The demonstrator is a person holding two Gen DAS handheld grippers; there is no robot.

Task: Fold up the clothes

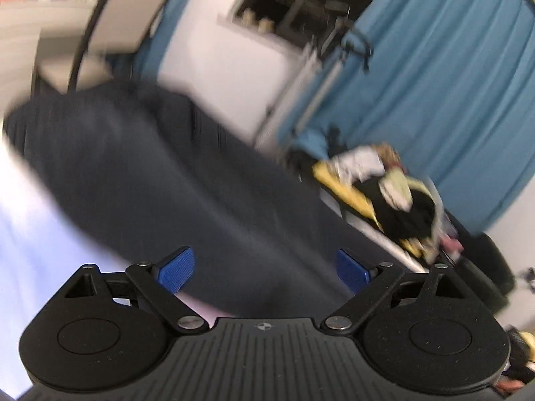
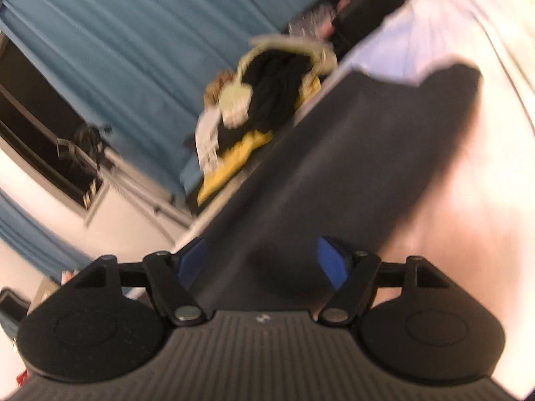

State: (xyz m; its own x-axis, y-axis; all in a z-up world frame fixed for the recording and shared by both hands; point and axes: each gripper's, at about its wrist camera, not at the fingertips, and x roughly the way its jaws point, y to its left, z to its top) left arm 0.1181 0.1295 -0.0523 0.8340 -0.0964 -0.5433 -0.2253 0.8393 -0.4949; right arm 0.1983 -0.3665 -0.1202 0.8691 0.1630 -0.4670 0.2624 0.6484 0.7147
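Observation:
A dark navy garment (image 1: 174, 180) lies spread on a pale lilac sheet (image 1: 30, 220); both views are blurred by motion. My left gripper (image 1: 265, 269) is open, its blue pads (image 1: 177, 269) wide apart just above the near edge of the garment, holding nothing. In the right wrist view the same dark garment (image 2: 351, 153) runs away from me over the sheet (image 2: 485, 200). My right gripper (image 2: 262, 267) is open, and a fold of the garment lies between its blue pads (image 2: 329, 265) without being pinched.
A heap of black, yellow and white clothes (image 1: 391, 193) sits at the far end of the bed, also in the right wrist view (image 2: 264, 100). Blue curtains (image 1: 434, 83), a white wall (image 1: 220, 67) and a chair (image 1: 110, 33) stand behind.

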